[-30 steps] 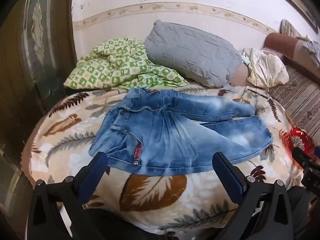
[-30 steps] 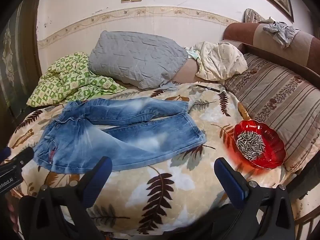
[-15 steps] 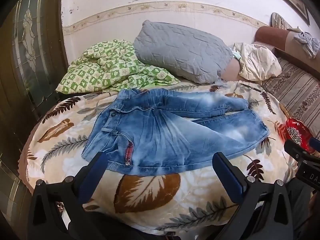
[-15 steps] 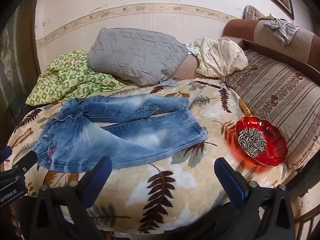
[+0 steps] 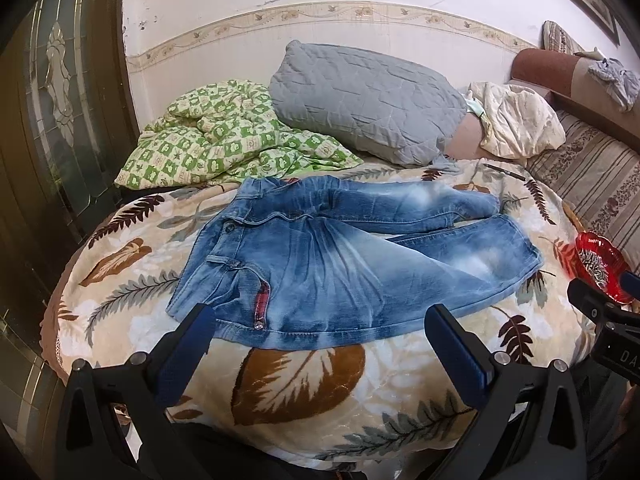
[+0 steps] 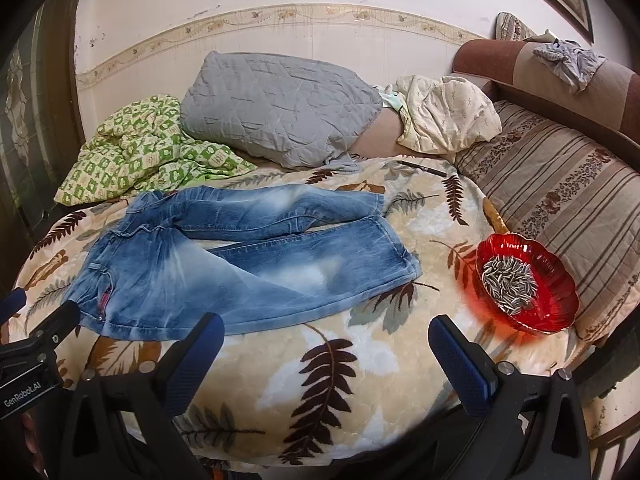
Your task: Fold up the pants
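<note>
Leaf-print blanket (image 5: pixel 304 376) over a bed, blue jeans (image 5: pixel 344 264) spread flat on it.

Left wrist view: the jeans lie with the waistband at left and both legs running right, below a green checked quilt (image 5: pixel 224 140) and a grey pillow (image 5: pixel 364 96); the left gripper (image 5: pixel 320 344) hangs wide apart at the near hem, holding nothing. Right wrist view: the right gripper (image 6: pixel 324 352) is likewise spread wide and empty above bare blanket, jeans (image 6: pixel 240 264) at left, a red bowl of seeds (image 6: pixel 528 284) at right.
</note>
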Motion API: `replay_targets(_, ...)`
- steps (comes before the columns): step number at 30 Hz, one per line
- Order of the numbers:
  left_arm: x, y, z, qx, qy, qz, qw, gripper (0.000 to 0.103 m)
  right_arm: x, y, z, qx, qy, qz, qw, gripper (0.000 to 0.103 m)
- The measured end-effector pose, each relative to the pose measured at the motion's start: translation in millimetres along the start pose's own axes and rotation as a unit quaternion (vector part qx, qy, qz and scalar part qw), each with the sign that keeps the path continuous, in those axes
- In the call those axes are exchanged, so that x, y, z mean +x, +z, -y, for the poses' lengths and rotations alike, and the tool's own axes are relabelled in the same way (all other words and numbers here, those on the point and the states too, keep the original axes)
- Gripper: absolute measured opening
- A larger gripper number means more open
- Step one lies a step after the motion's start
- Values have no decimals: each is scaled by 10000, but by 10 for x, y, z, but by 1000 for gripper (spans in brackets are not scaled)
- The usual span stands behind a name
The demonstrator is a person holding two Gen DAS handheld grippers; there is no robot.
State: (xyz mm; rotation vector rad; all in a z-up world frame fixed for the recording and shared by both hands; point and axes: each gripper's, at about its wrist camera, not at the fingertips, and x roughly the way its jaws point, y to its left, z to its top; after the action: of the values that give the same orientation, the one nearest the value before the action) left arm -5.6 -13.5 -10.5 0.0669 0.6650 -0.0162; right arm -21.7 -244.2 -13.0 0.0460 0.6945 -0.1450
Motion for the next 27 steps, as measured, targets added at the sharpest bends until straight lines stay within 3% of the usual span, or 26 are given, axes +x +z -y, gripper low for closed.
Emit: replay_targets(27,53,-34,36,-19,-235,-238,9994,103,51,-46,-62,-4,35,-113,9999,103)
